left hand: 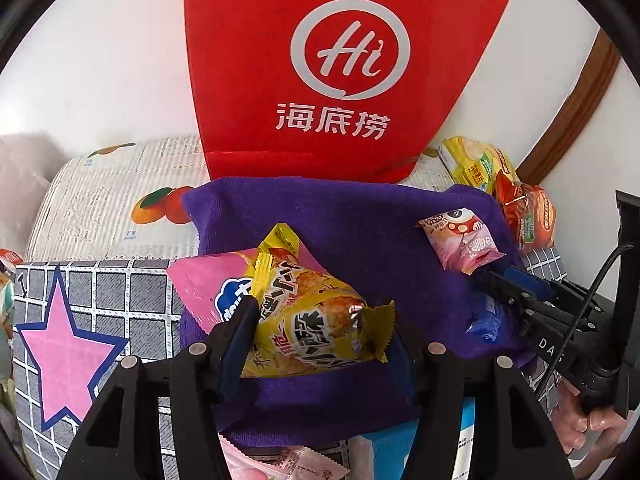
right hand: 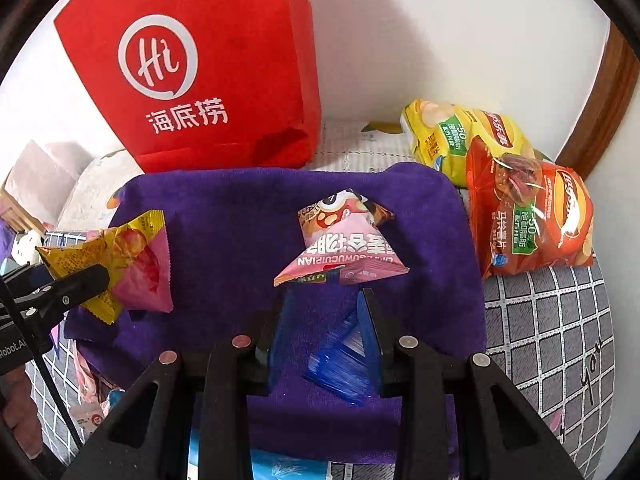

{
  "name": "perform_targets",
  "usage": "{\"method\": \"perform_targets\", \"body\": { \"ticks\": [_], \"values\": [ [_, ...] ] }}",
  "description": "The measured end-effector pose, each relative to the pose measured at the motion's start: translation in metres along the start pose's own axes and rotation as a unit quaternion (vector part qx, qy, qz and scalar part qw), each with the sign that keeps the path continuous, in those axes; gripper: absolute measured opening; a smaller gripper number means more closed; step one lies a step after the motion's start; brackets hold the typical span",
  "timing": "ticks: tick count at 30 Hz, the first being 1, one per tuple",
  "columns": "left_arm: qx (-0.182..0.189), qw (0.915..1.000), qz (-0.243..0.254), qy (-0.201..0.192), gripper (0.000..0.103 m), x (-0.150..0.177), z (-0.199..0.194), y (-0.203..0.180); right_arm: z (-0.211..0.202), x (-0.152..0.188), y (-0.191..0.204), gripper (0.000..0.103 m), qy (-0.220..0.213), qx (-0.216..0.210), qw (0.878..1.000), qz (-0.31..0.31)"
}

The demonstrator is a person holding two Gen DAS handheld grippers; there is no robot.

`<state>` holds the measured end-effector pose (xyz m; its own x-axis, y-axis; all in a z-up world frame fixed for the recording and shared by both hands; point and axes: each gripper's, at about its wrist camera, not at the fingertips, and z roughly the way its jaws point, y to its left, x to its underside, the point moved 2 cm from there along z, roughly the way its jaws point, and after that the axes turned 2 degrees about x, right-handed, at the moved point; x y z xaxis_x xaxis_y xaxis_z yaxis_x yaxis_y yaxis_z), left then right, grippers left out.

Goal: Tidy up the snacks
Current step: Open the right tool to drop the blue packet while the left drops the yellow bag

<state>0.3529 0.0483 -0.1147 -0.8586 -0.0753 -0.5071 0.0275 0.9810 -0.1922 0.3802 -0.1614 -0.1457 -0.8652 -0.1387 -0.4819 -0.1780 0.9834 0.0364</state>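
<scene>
My left gripper (left hand: 322, 320) is shut on a puffed yellow snack packet (left hand: 316, 312) just above the purple towel (left hand: 360, 220). A pink packet (left hand: 204, 284) with a blue logo lies against the yellow one on its left. In the right wrist view the same pair, yellow (right hand: 76, 256) and pink (right hand: 148, 276), sits at the towel's left edge. My right gripper (right hand: 328, 294) stands narrow around a crinkled blue packet (right hand: 340, 364) that rests against its right pad. A small pink packet (right hand: 344, 248) lies on the towel (right hand: 224, 220) just beyond its fingertips.
A red paper bag (left hand: 340, 72) stands upright against the wall behind the towel. Yellow (right hand: 452, 132) and orange (right hand: 528, 216) chip bags lie at the right. A checked cloth with a pink star (left hand: 68, 336) covers the left. Loose packets (left hand: 288, 464) lie under my left gripper.
</scene>
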Motion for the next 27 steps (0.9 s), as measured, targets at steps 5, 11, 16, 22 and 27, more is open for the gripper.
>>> {"method": "perform_targets", "body": {
  "ticks": [5,11,16,22,27],
  "values": [
    [-0.002,1.0000,0.004,0.002,0.059,0.001,0.001,-0.002,0.001,0.000,0.001,0.034,0.001,0.001,1.000,-0.004],
    [0.000,1.0000,0.002,0.003,0.059,0.000,0.002,-0.001,-0.001,-0.001,-0.002,0.034,0.002,-0.001,1.000,0.001],
    [0.002,1.0000,0.001,0.003,0.059,0.000,0.003,-0.001,-0.005,-0.002,-0.004,0.037,0.001,-0.003,1.000,0.005],
    [0.007,1.0000,0.000,0.004,0.060,0.000,0.002,-0.002,-0.010,-0.003,-0.005,0.040,-0.001,-0.007,1.000,0.010],
    [0.010,0.9999,-0.001,0.008,0.062,0.000,0.002,-0.002,-0.011,-0.003,-0.004,0.040,0.002,-0.006,1.000,0.011]
  ]
}}
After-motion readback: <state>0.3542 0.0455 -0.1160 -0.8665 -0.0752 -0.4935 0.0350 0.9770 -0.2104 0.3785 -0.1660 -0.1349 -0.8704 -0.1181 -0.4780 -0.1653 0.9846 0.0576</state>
